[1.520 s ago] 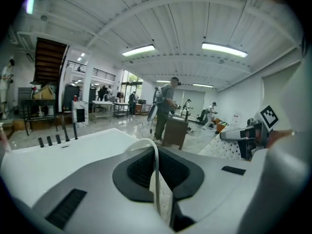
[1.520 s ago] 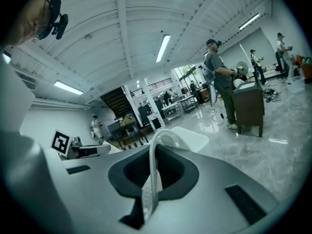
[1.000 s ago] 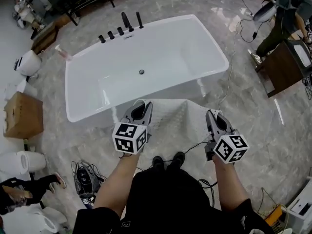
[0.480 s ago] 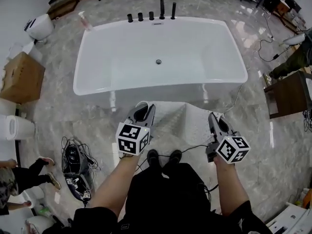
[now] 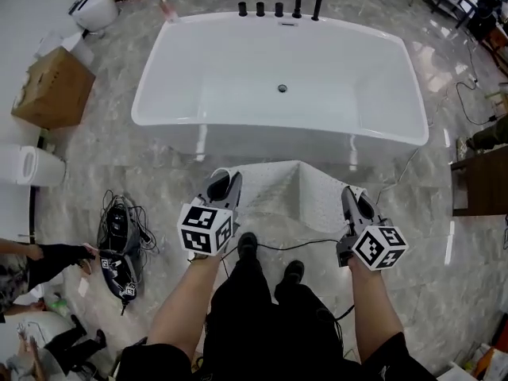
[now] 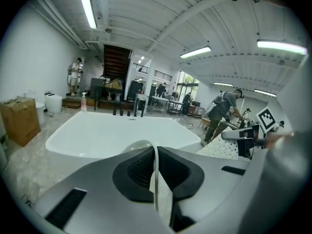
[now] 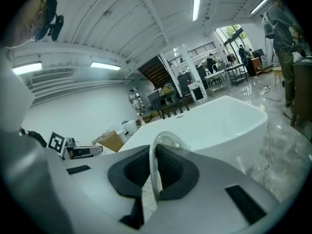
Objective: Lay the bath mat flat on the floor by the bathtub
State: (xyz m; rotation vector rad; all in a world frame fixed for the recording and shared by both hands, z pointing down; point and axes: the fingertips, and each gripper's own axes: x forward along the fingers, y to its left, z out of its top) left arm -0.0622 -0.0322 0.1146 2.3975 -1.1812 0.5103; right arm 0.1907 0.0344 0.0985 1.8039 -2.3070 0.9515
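Your bath mat (image 5: 292, 195) is a thin, floppy white sheet with a fine dotted texture. It sags between your two grippers and buckles into a soft ridge down the middle, so I'd expect it to be light, with no stiffness of its own. It sits right in front of the bathtub (image 5: 270, 132), near corners lifted and the far edge down near the tub wall. I can't tell if that edge is actually touching the floor (image 5: 119, 173).

The left gripper (image 5: 221, 183) is clamped down on one near corner, and you can see the thin mat edge squeezed between its ribbed black pads. The right gripper (image 5: 354, 200) is pinched the same way on the other near corner. Corners look like the right place to hold, since pulling them apart should take that ridge out.

The floor is glossy grey marble, so my guess is a light mat slides on it easily. The tub is a smooth white rounded rectangle with black taps (image 5: 279, 9) at the far rim.

Watch the black cable (image 5: 317, 245) by your feet, near the mat's near edge. A cardboard box (image 5: 51, 86) sits well off to the left.
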